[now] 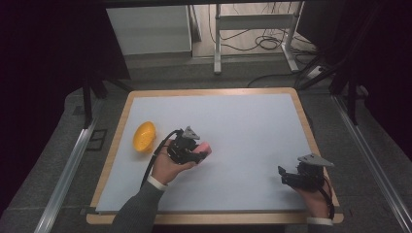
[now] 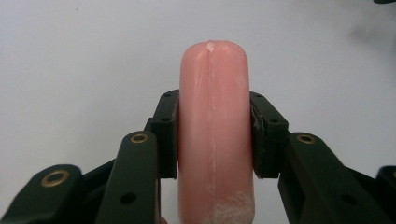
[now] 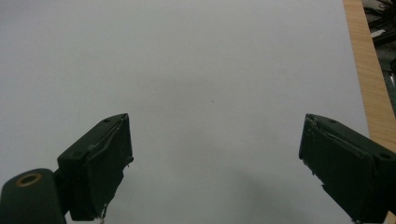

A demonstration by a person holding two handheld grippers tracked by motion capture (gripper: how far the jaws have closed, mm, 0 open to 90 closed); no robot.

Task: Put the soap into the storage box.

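Observation:
A pink sausage-shaped piece (image 2: 215,135) stands lengthwise between the jaws of my left gripper (image 2: 215,140), whose pads press on both of its sides. In the high view the left gripper (image 1: 200,154) is over the left middle of the table with the pink sausage (image 1: 204,147) sticking out toward the right. An orange bowl (image 1: 144,137) lies on the mat to the left of that hand. My right gripper (image 1: 284,175) rests near the front right corner, and in its own view the right gripper (image 3: 215,163) has its jaws wide apart over bare mat.
A white mat (image 1: 233,121) covers the wooden table (image 1: 209,91). The wooden edge (image 3: 369,70) runs along the right side in the right gripper view. Beyond the table stand a metal frame (image 1: 252,29), cables on the floor and a white cabinet (image 1: 148,29).

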